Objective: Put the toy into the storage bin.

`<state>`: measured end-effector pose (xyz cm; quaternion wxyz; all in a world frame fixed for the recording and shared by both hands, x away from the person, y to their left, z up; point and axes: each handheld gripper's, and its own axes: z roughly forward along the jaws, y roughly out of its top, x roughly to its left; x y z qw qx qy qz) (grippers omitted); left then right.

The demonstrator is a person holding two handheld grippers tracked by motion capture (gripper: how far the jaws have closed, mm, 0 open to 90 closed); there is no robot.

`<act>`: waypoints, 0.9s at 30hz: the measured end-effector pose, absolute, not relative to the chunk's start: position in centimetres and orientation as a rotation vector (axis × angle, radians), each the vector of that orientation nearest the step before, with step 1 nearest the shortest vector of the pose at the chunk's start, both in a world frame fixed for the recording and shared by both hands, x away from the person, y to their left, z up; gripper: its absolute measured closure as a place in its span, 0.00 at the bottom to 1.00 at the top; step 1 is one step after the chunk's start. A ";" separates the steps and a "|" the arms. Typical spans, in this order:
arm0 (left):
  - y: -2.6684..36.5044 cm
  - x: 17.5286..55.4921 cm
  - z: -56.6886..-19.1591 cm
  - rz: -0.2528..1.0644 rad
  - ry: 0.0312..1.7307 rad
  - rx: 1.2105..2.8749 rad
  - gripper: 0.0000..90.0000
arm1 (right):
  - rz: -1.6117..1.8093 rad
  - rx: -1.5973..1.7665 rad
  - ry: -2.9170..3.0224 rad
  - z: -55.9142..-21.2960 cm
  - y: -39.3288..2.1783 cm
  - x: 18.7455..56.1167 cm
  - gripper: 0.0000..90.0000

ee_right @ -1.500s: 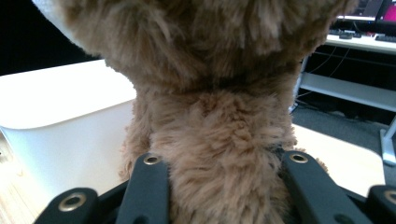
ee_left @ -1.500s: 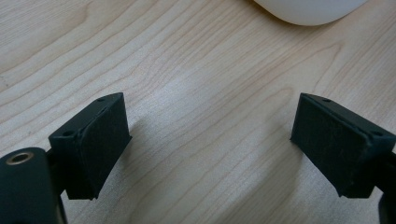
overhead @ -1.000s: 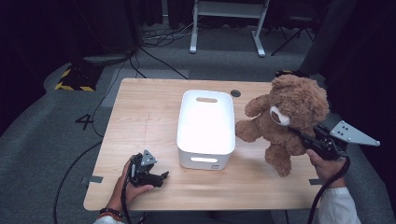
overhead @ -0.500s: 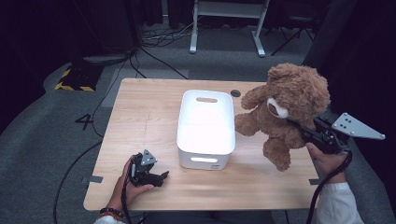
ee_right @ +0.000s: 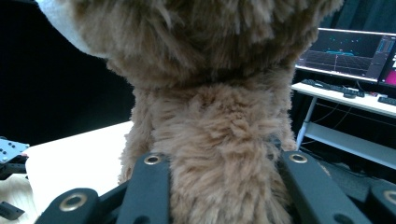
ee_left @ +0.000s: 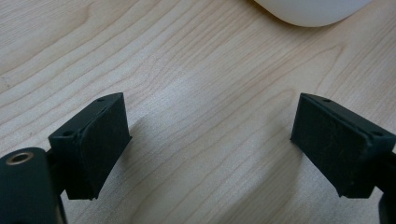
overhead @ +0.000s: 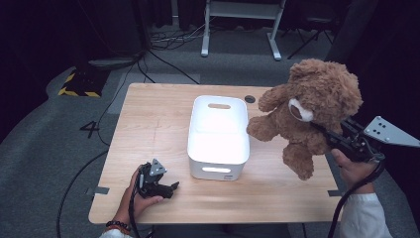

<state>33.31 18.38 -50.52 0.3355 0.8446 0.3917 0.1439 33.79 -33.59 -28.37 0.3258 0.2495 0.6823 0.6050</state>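
Teddy bear (overhead: pixel 309 111) higher, off table (overhead: pixel 148 119)

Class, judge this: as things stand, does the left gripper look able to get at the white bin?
Probably yes: the left gripper rests open on the table, bare wood between it and the white bin.

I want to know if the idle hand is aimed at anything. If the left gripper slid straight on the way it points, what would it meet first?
Probably the white bin: the left gripper, jaws open, faces bare table first, though how far off the bin stands is unclear.
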 end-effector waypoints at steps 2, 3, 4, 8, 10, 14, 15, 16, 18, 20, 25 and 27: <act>18.4 33.3 -50.5 0.374 1.024 2.202 0.13 | 1.592 0.642 1.793 -28.2 -33.2 33.8 0.75; 18.4 33.3 -50.5 0.374 1.024 2.201 0.13 | 1.597 0.638 1.795 -28.2 -33.0 33.8 0.75; 18.4 33.3 -50.5 0.374 1.024 2.202 0.13 | 1.602 0.634 1.796 -28.1 -32.8 33.8 0.75; 18.4 33.3 -50.5 0.374 1.024 2.202 0.13 | 1.614 0.617 1.809 -27.9 -31.7 34.0 0.75; 18.4 33.3 -50.5 0.374 1.023 2.203 0.13 | 1.616 0.610 1.817 -27.8 -31.1 34.1 0.75; 18.4 33.3 -50.5 0.374 1.021 2.204 0.13 | 1.624 0.591 1.832 -27.6 -29.9 34.3 0.75; 18.4 33.3 -50.5 0.372 1.023 2.202 0.13 | 1.628 0.583 1.836 -27.5 -29.6 34.3 0.75; 18.4 33.3 -50.5 0.372 1.023 2.202 0.13 | 1.632 0.578 1.841 -27.5 -29.3 34.4 0.75; 18.4 33.3 -50.5 0.372 1.023 2.202 0.13 | 1.646 0.571 1.848 -27.4 -28.7 34.6 0.75; 18.4 33.3 -50.5 0.372 1.022 2.203 0.13 | 1.647 0.562 1.856 -27.4 -28.2 34.7 0.75; 18.4 33.3 -50.5 0.375 1.023 2.203 0.13 | 1.655 0.542 1.875 -27.4 -26.7 35.3 0.75; 18.4 33.3 -50.5 0.377 1.023 2.203 0.13 | 1.654 0.530 1.885 -27.3 -26.0 35.5 0.75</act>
